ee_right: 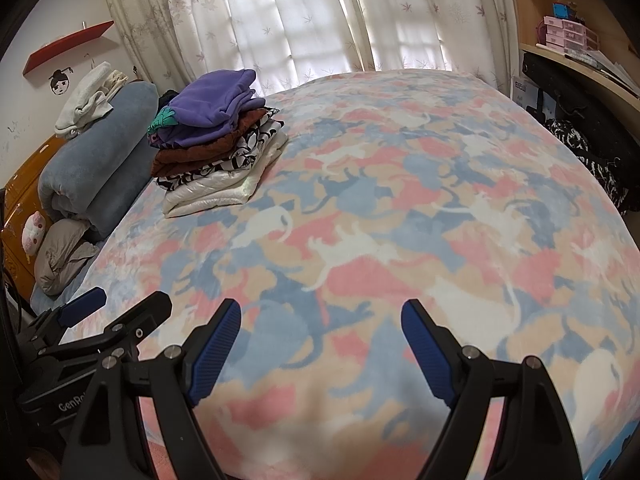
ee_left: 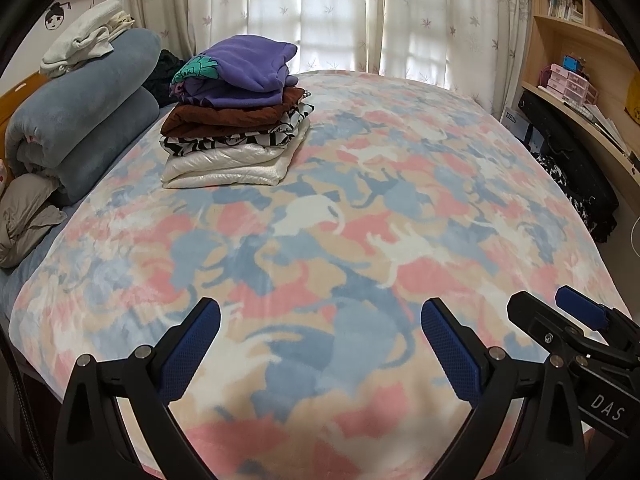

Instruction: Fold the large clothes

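A stack of folded clothes (ee_left: pixel 236 120) sits at the far left of the bed, purple on top, then brown, black-and-white, and white at the bottom; the right wrist view shows the same stack (ee_right: pixel 218 140). My left gripper (ee_left: pixel 320 312) stands open above the near edge of the cat-patterned blanket (ee_left: pixel 360 220), nothing between its blue pads. My right gripper (ee_right: pixel 322 312) is open too, over the same blanket (ee_right: pixel 400 220) and holding nothing. Each gripper shows in the other's view: the right gripper (ee_left: pixel 560 304) at lower right, the left gripper (ee_right: pixel 120 300) at lower left.
A rolled blue blanket (ee_left: pixel 84 116) with white cloths (ee_left: pixel 84 36) on top lies along the headboard at left, a grey pillow (ee_left: pixel 24 216) below it. Curtains (ee_left: pixel 340 12) hang behind the bed. A desk with shelves (ee_left: pixel 576 80) and a dark bag (ee_left: pixel 572 168) stand at right.
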{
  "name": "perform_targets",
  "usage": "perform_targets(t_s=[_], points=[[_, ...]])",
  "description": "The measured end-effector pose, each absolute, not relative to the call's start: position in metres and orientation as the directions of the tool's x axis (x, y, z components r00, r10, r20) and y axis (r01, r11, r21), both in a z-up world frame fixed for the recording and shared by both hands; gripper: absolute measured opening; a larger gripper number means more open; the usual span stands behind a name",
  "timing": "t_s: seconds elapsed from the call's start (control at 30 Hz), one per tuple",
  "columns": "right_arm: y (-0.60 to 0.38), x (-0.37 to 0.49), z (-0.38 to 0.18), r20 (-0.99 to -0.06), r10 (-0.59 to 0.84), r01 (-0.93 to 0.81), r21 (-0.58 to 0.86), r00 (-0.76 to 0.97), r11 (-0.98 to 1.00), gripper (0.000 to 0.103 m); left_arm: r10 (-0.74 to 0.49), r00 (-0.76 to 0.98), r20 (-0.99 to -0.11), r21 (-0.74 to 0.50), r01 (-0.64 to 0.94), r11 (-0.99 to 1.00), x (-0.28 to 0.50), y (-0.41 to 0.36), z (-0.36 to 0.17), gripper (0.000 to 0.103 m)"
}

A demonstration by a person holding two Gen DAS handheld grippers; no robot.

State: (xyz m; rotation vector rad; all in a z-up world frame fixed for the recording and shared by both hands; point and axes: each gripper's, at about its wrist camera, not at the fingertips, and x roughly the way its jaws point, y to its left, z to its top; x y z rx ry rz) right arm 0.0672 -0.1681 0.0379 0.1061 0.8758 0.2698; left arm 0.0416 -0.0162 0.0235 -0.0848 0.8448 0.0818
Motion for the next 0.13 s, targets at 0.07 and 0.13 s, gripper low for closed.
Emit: perform_targets(t_s=[0.07,0.13], points=[[-0.1674,0.0644,0.0351,-0.745,0.272,-0.189,0.198,0.609,0.962,0.083,0.036,0.66,-0.75,-0.044,-0.104,0.994,0.0409,-0.0141,0.0234,0.099],[-0.1671,0.0641,0.0343,-0.745,0.272,-0.188,0.197,0.61,0.962,0.083,0.032,0.659,-0.752,-0.049,-0.104,0.993,0.0389,-0.0117,0.0231,0.099]])
